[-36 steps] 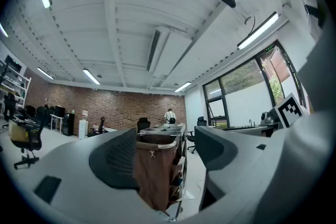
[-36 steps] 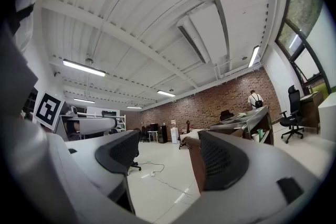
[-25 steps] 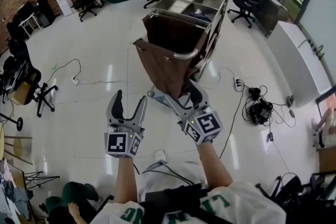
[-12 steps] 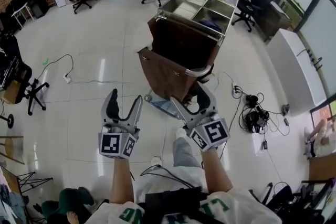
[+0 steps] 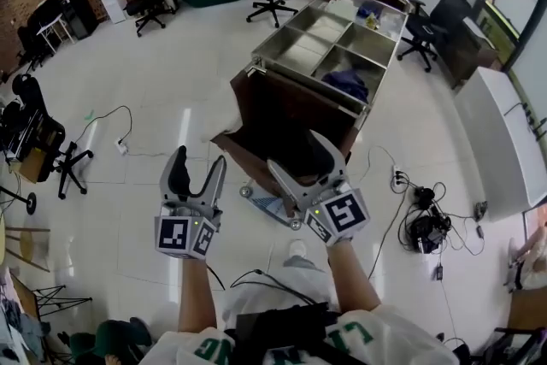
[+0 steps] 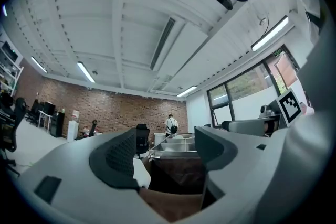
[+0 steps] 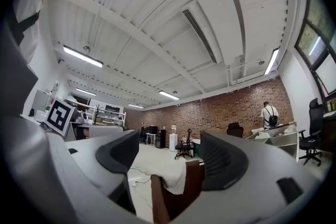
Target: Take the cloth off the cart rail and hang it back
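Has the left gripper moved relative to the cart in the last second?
Yes. The left gripper has gone forward, toward the cart. Its tips were level with the caster wheel and now sit beyond it.

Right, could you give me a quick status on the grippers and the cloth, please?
Left gripper open, empty. Right gripper open, empty. Brown cloth draped over the cart at its near end, untouched. Nothing between grippers and cloth.

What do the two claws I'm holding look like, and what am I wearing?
The left claw and right claw are light grey, with curved jaws, black ribbed pads and a cube of black-and-white square markers. The shirt is white with green lettering.
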Tool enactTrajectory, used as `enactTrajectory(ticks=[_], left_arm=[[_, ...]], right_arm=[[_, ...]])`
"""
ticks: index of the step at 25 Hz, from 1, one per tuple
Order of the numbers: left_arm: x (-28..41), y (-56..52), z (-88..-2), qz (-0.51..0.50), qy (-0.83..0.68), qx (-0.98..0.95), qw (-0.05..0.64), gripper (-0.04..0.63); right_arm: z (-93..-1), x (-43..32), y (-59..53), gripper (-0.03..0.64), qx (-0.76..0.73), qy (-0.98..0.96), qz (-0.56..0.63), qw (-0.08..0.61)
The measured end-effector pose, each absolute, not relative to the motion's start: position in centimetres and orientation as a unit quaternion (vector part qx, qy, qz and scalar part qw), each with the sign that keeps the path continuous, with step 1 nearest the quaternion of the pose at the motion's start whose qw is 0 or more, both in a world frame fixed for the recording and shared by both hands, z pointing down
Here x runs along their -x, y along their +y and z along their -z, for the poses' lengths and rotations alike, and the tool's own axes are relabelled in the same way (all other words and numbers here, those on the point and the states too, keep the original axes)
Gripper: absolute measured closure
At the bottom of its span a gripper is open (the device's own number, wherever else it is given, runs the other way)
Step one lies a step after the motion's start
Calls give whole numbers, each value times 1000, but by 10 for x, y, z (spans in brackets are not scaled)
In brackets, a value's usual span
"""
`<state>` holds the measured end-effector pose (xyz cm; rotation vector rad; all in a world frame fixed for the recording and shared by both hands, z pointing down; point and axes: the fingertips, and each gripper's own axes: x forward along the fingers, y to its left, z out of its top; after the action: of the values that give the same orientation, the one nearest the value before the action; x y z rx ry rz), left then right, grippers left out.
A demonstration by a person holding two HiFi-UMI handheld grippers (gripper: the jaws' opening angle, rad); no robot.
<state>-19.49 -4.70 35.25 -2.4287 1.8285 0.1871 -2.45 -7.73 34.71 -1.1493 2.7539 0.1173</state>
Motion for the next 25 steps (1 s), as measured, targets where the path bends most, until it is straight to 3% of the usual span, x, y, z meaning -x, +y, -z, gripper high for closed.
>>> enactTrajectory(ticks=[8, 15, 19, 21, 23, 25], left_arm=[[176, -116, -370, -26, 623, 781, 28, 262], [177, -161, -385, -9, 605, 796, 19, 262], [185, -190, -411, 57, 587, 808, 1, 262], [195, -212, -433, 103, 580, 808, -23, 206], [205, -237, -452, 144, 572, 807, -39, 88], [210, -263, -474, 198, 560, 803, -51, 18]], right_arm=[[-362, -8, -147, 247, 355, 931, -5, 79], [-372, 11, -177, 247, 349, 934, 5, 80], [-375, 26, -188, 247, 353, 932, 10, 78], [-375, 32, -191, 247, 358, 930, 13, 80], [-374, 36, -194, 247, 365, 928, 13, 78], [-372, 39, -197, 247, 374, 924, 14, 80]])
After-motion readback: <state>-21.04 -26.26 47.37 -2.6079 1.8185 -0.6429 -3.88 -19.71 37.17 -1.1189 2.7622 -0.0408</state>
